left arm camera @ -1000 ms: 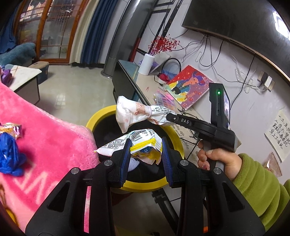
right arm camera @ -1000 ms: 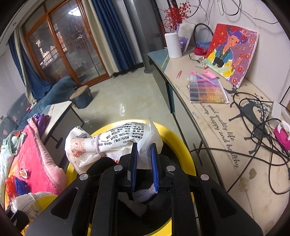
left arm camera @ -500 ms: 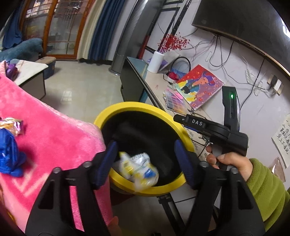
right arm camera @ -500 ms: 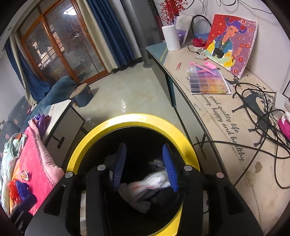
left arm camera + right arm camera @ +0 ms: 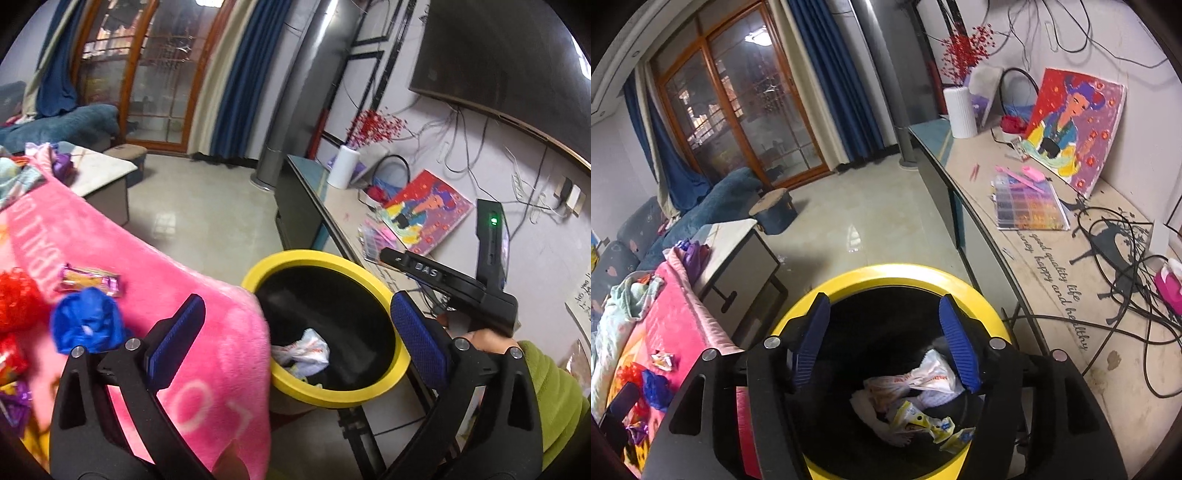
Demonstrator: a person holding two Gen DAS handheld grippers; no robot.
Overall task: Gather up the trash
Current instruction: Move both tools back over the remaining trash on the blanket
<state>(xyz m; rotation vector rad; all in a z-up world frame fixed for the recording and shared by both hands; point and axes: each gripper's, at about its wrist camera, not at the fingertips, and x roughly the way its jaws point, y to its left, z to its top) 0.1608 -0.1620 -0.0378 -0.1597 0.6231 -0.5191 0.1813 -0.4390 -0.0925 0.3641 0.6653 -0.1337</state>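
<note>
Your left gripper [image 5: 295, 332] and your right gripper [image 5: 884, 341] both hang over the bin [image 5: 908, 271], and their jaws are opening with nothing between them. Two crumpled wrappers [image 5: 916, 380] lie down inside the bin, white and crinkly, with a yellow one [image 5: 923, 424] beside them. So that part looks done. More trash waits on the fluffy pink blanket [image 5: 207, 295]: a scrunched blue bag [image 5: 86, 319], a shiny candy wrapper [image 5: 90, 280] and a red frilly ball [image 5: 16, 302]. The bin is round, with a smooth yellow rim and a dark inside. You likely go for the blue bag next.
</note>
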